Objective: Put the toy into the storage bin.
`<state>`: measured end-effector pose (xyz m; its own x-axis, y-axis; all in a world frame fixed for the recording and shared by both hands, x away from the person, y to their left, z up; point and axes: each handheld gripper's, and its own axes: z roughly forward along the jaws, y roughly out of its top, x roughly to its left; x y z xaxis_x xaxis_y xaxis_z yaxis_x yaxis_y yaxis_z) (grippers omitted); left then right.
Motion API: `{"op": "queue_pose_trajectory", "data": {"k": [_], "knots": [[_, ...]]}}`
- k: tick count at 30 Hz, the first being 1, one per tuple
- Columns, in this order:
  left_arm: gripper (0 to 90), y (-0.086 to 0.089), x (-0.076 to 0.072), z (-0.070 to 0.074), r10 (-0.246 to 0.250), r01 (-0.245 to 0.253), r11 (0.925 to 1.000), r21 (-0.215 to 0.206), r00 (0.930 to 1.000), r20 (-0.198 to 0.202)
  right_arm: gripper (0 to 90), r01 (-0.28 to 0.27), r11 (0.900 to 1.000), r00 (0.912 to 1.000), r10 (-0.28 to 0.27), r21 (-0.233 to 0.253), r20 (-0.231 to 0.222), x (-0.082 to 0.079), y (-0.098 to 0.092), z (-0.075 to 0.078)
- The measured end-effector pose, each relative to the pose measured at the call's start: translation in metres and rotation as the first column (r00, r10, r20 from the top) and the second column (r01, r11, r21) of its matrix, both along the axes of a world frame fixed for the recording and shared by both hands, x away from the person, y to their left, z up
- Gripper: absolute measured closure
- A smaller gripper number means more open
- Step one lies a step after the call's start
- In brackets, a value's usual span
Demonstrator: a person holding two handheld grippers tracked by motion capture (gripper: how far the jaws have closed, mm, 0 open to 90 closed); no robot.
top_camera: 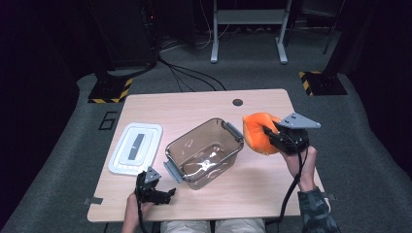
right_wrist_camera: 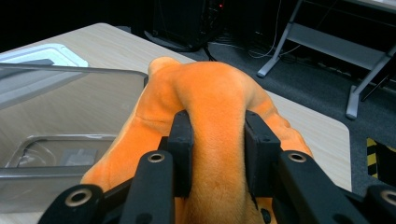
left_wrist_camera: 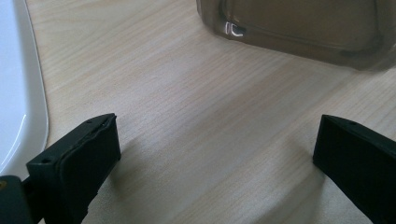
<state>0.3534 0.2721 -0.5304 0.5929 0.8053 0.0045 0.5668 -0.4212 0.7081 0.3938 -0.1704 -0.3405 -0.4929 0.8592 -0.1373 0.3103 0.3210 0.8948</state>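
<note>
- Orange plush toy (top_camera: 257, 132): pinched between the jaws of the right gripper (top_camera: 273, 133), held just right of the clear bin (top_camera: 204, 153); carry it over the rim before releasing.
- Left gripper (top_camera: 164, 195): jaws wide apart, holding nothing, low near the white lid (top_camera: 135, 148).

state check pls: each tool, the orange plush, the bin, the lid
left tool: open, jaws spread wide, holding nothing, low over the table
right tool: shut on the orange plush
orange plush: squeezed between the jaws, beside the clear bin, not in it
clear bin: open, upright, nothing inside
white lid: off the bin, lying flat on the table to its left
</note>
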Motion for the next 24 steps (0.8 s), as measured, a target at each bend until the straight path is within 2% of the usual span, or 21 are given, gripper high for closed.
{"op": "queue_pose_trajectory", "data": {"k": [24], "knots": [[0.5,0.000,0.000,0.000,0.000,0.000,1.0000,0.000,1.0000,0.001,67.7,-0.074,0.997,0.9965,0.075,-0.022,0.038,0.003,0.030,0.023]]}}
